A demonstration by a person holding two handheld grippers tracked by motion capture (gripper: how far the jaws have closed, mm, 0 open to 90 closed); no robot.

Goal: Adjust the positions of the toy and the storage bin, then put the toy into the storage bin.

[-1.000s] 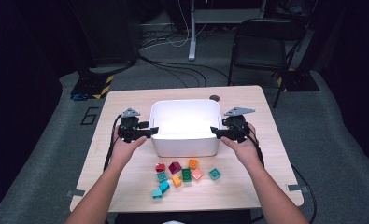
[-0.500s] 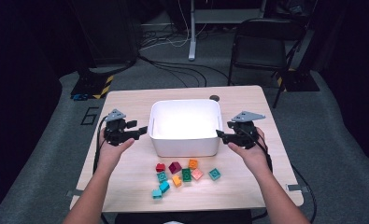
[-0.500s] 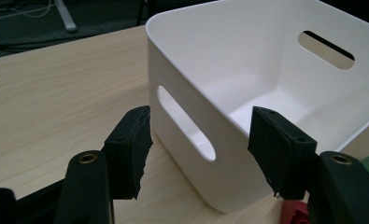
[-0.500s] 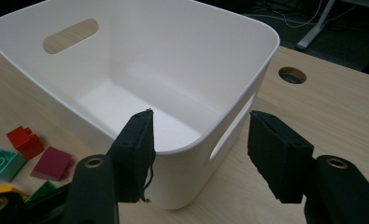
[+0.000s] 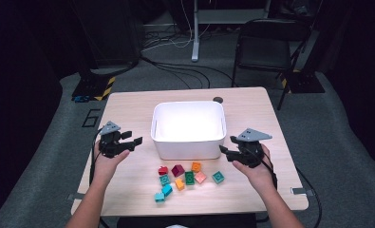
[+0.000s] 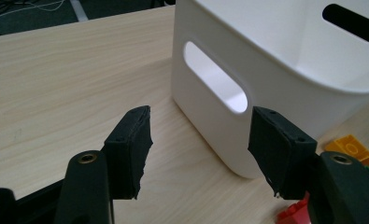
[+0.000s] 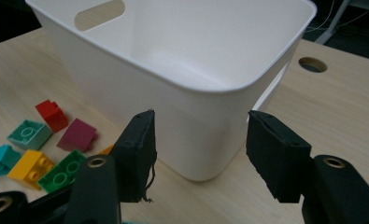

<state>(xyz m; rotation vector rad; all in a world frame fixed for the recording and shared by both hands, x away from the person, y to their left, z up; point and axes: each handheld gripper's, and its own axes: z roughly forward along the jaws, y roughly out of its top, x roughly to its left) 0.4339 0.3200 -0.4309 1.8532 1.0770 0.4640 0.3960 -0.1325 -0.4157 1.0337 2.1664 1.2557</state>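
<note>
We see white bin point(image 5: 187, 128) at table centre, empty. Bricks point(image 5: 187, 179) loose near front edge, none binned. Left tool point(image 5: 136, 141), right tool point(image 5: 222, 150) spread, holding nothing, flanking bin. All sorting left.

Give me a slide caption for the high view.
Both grippers, left and right, flank an empty white bin, with bricks scattered in front.

Both your grippers have come off the white bin point(image 5: 187, 128). Left gripper point(image 5: 134, 141) has drawn away to the left, now near the bin's side, jaws apart with nothing between them. Right gripper point(image 5: 225, 151) has pulled back toward the bin's front right corner; its jaws have just been closing slightly, nothing between them.
</note>
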